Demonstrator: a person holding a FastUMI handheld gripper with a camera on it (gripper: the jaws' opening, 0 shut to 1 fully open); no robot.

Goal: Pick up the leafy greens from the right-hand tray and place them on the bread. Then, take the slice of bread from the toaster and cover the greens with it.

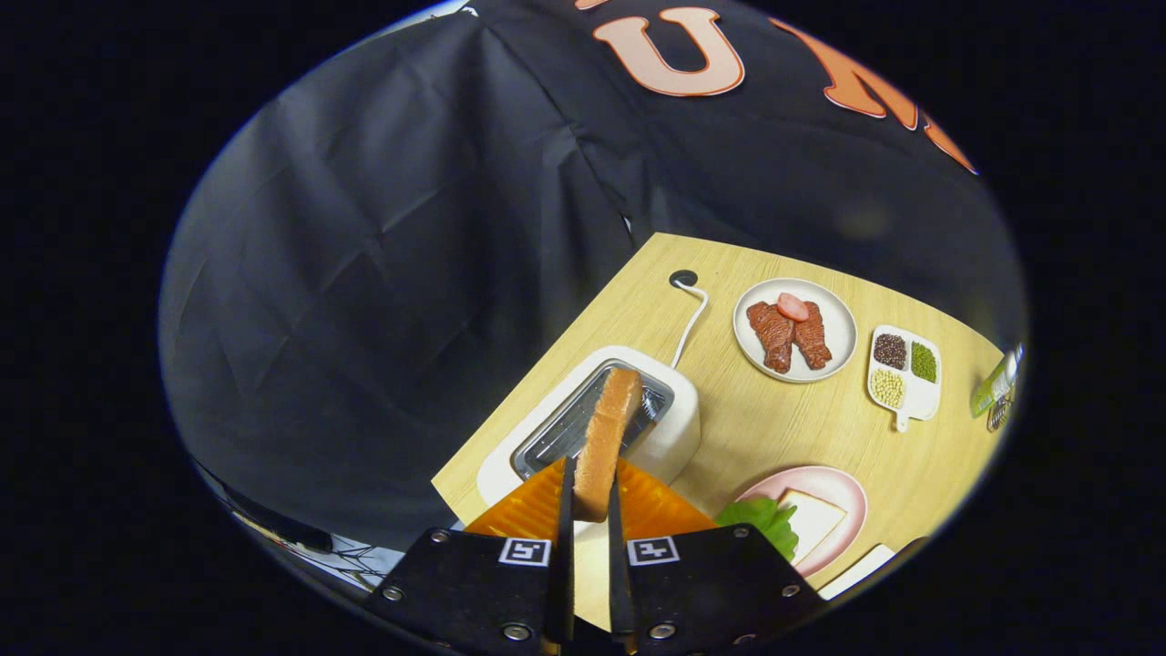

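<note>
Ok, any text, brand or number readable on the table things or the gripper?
Toaster: no text visible.
Green bottle: label too small to read.
Square markers on the gripper, whose fingers are shut on the bread slice: coded patterns, no words.

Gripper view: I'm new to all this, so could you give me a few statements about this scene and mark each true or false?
1. The gripper is shut on the bread slice. True.
2. The leafy greens lie on the pink plate with bread. True.
3. The white plate holds beans. False: it holds meat pieces.
4. The toaster is black. False: it is white.
</note>
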